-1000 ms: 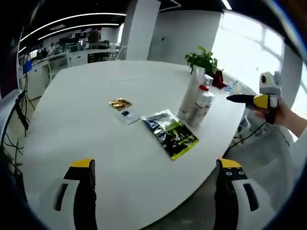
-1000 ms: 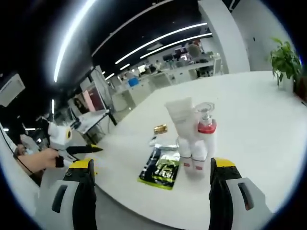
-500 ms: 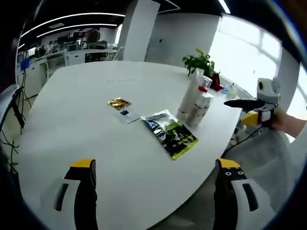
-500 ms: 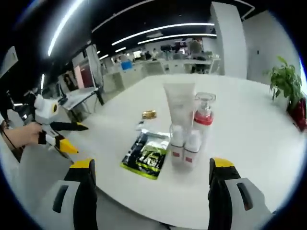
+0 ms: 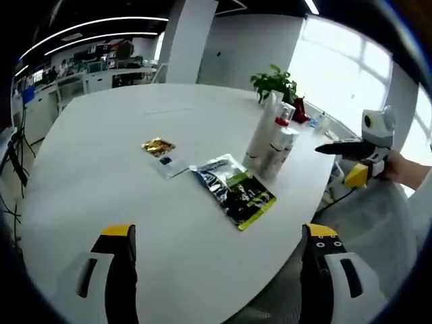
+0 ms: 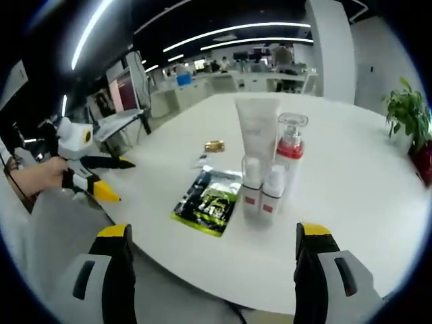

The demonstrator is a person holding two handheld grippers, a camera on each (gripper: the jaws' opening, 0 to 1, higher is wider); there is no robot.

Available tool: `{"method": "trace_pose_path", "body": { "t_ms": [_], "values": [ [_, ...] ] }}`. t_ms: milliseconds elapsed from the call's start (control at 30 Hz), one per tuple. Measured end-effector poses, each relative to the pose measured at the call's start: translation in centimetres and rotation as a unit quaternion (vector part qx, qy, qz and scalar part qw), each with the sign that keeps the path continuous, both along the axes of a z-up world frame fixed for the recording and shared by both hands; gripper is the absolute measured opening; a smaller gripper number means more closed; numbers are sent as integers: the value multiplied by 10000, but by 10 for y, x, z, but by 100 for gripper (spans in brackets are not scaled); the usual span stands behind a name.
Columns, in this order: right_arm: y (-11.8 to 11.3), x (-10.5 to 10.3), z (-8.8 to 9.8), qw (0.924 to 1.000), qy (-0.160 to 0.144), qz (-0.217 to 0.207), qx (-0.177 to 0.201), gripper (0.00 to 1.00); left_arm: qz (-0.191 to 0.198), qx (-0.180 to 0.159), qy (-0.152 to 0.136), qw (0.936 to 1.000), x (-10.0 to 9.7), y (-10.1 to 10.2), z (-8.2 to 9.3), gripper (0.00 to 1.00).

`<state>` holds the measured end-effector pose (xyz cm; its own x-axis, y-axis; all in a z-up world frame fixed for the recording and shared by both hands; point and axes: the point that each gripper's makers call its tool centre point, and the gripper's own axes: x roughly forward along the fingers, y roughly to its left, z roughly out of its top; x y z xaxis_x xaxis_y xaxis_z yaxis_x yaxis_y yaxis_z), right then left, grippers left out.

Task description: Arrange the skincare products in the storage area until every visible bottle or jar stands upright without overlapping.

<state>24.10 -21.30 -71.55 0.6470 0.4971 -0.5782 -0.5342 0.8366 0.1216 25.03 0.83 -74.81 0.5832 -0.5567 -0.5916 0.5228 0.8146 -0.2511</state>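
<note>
A: Where are the skincare products now?

B: They stand in one tight group near the counter (image 6: 351,202) edge that faces the right gripper (image 6: 210,236). There is a tall white tube (image 6: 256,131), a pump bottle with a red collar (image 6: 290,152) and two small white bottles (image 6: 262,197) in front of them. All look upright, and they are touching or almost touching each other.

A: What lies beside them?

B: A dark and green sachet (image 5: 233,191) lies flat just beside the group, toward the middle of the counter. Further in are a small pale sachet (image 5: 167,164) and a gold packet (image 5: 156,145).

A: And the fingers?

B: Both pairs are spread wide and hold nothing. The left gripper (image 5: 216,236) hangs over the near edge of the counter, well apart from the bottles. In the left gripper view the right gripper is off the counter edge, near the bottles.

A: What could go wrong?

B: I think the group is the risk. The bottles are so close that fingers pushed in for one may knock its neighbour, and the tall tube looks easy to tip. They are also near the edge, so a push outward could send one off the counter.
</note>
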Motion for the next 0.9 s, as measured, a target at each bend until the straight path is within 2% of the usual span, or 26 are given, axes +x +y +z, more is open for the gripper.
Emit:
{"method": "trace_pose_path", "body": {
  "t_ms": [100, 200, 267, 433, 600, 767, 900],
  "values": [
    [-4, 7, 4, 9999, -124, -78, -4, 99, -56, -37, -9, 10000, 5, -5, 1, 94],
    [-8, 5, -1, 9997, -70, 34, -251, 99, -124, -8, -38, 9999, 8, -11, 2, 94],
    [-7, 7, 3, 9990, -212, 133, -357, 99, -148, -18, -83, 9999, 10, -15, 4, 94],
    [-6, 6, 3, 9995, -119, 191, -225, 99, -259, 61, -150, 9995, 17, -19, 2, 93],
    [-9, 8, 2, 9982, -227, 319, -456, 98, -445, 371, -243, 9980, 33, -13, -7, 93],
    [-12, 8, -1, 9985, -153, 348, -392, 99, -701, 648, -432, 9945, 51, -14, -8, 91],
    [-13, 11, 0, 9984, -222, 315, -407, 99, -862, 766, -466, 9922, 71, -16, -11, 91]
  ]
}}
